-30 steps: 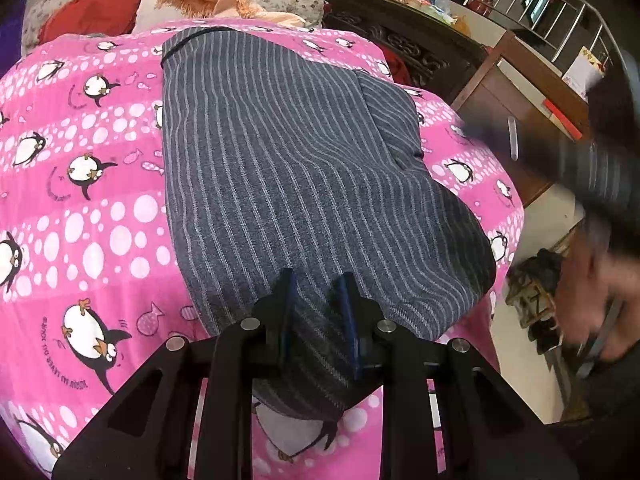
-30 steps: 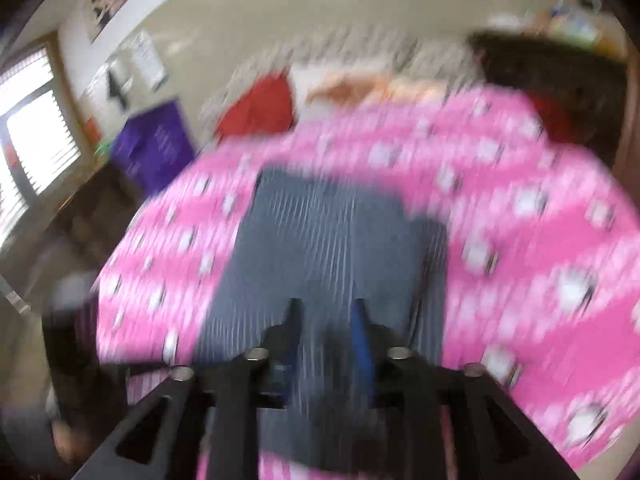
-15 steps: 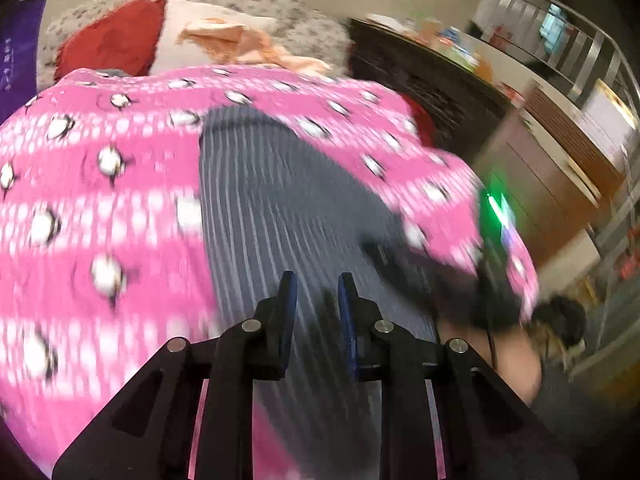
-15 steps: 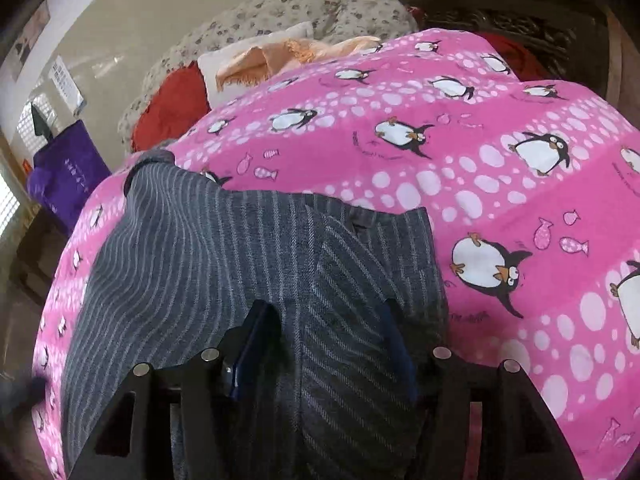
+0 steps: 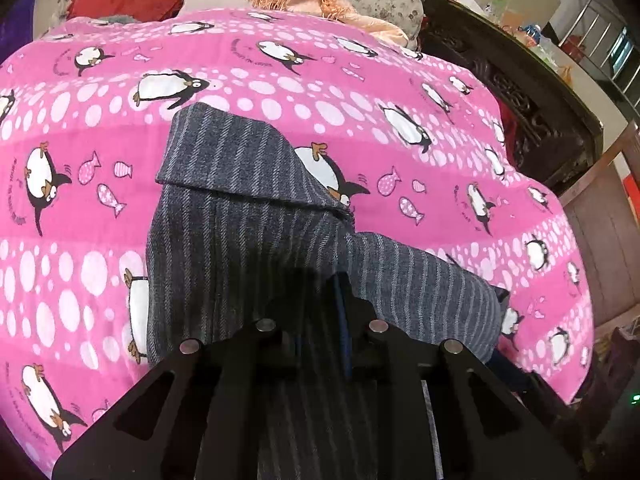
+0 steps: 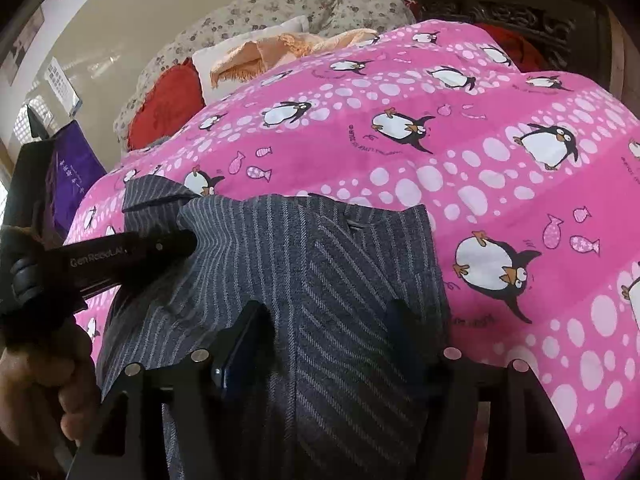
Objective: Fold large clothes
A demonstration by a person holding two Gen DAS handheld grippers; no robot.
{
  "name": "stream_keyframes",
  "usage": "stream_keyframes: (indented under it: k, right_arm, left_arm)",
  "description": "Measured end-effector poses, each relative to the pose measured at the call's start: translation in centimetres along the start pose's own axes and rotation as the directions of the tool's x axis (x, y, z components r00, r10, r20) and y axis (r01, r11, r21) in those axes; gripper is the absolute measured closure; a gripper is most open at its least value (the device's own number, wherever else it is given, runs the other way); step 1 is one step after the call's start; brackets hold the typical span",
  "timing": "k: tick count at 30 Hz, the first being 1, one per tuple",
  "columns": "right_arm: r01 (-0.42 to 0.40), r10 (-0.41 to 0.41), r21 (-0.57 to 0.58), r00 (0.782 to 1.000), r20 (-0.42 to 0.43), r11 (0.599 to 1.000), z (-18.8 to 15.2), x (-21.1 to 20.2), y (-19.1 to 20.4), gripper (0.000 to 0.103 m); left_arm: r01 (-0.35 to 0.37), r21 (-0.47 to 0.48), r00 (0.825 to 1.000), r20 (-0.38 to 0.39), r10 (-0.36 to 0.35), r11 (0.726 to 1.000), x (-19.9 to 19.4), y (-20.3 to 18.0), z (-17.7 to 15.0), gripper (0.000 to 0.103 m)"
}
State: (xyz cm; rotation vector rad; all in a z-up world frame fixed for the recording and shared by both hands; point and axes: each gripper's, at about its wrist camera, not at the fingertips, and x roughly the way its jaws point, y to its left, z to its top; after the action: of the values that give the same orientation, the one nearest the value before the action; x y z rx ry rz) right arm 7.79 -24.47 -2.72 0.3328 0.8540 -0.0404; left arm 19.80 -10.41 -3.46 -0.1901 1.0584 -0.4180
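A grey striped garment [image 5: 240, 248] lies folded on the pink penguin bedspread [image 5: 400, 100]. It also shows in the right wrist view [image 6: 320, 264], bunched under both tools. My left gripper [image 5: 320, 300] is shut on a fold of the garment and holds it over the lower layer; it shows from the side in the right wrist view [image 6: 188, 240], its tip pushed into the cloth. My right gripper [image 6: 328, 320] is open, its fingers spread just above the garment's near part.
Pillows and an orange fringed blanket [image 6: 280, 52] lie at the head of the bed. A dark carved wooden cabinet [image 5: 520, 92] stands along the bed's right side. A purple bag [image 6: 72, 176] hangs at the left.
My left gripper has carried the garment's near end forward over itself, so the garment is now folded shorter. My right gripper has opened and sits over the cloth.
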Motion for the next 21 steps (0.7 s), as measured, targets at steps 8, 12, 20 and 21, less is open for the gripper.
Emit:
stream_keyframes:
  k: [8, 12, 20, 21]
  right_arm:
    - [-0.264, 0.254, 0.095, 0.961, 0.105, 0.96, 0.6, -8.5, -7.2, 0.016]
    - [-0.475, 0.481, 0.164, 0.877, 0.007, 0.864, -1.5, -7.3, -9.5, 0.015]
    - [-0.547, 0.563, 0.148, 0.822, -0.093, 0.824, -2.3, -1.9, -7.0, 0.02]
    - [-0.523, 0.533, 0.11, 0.841, -0.092, 0.845, -1.9, -1.6, -6.5, 0.035]
  left_arm:
    - [0.102, 0.09, 0.986, 0.127, -0.113, 0.991, -10.7, 2.1, -4.5, 0.007]
    - [0.198, 0.03, 0.98, -0.021, -0.198, 0.98, -7.7, 4.4, -9.1, 0.007]
    - [0.266, 0.004, 0.964, 0.003, -0.266, 0.964, -7.0, 4.4, -11.0, 0.007]
    - [0.262, 0.017, 0.965, -0.012, -0.262, 0.965, -7.1, 4.4, -10.9, 0.007]
